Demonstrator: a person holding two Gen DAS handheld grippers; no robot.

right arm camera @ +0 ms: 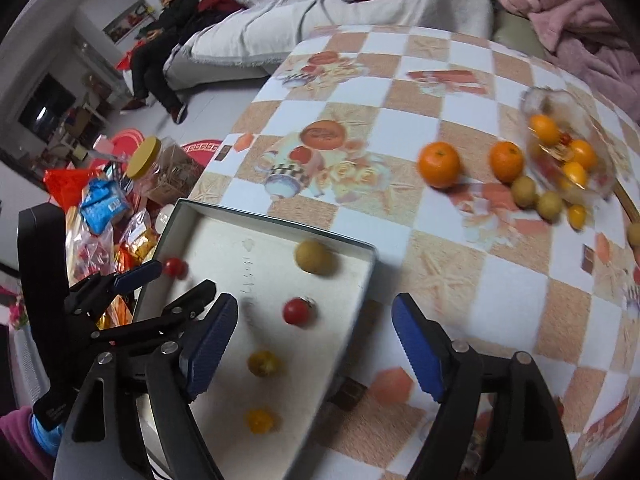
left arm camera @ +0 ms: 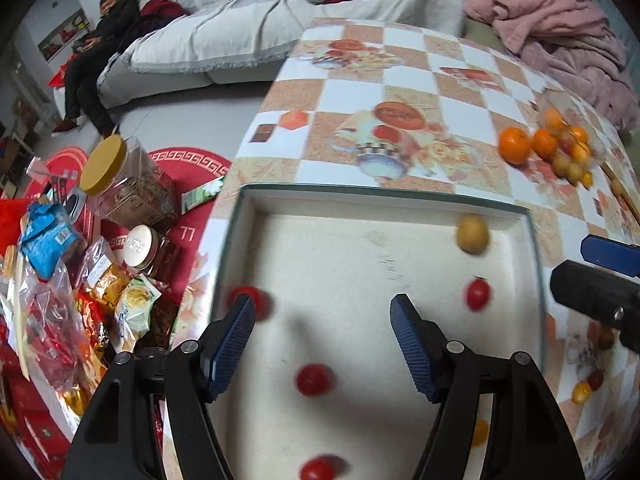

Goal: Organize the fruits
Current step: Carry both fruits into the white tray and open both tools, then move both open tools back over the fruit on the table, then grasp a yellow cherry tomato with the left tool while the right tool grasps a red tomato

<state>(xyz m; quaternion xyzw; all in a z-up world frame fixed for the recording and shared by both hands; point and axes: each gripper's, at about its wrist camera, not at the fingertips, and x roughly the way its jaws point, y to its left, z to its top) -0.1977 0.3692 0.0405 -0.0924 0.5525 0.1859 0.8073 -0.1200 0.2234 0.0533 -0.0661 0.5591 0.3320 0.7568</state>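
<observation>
Your checkered tabletop (right arm camera: 500,292) carries a shallow white tray (right arm camera: 362,280) at lower left; two oranges (right arm camera: 439,164), small greenish fruits (right arm camera: 524,191) and a clear bag (right arm camera: 568,148) at upper right.

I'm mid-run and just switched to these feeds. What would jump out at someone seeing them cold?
First the shallow white tray at the table's near edge, with small red tomatoes, yellow ones and a tan round fruit scattered inside. Both grippers, left gripper and right gripper, hang open and empty over it. Farther right on the checkered tablecloth, two oranges sit beside a clear bag spilling more fruit.
</observation>
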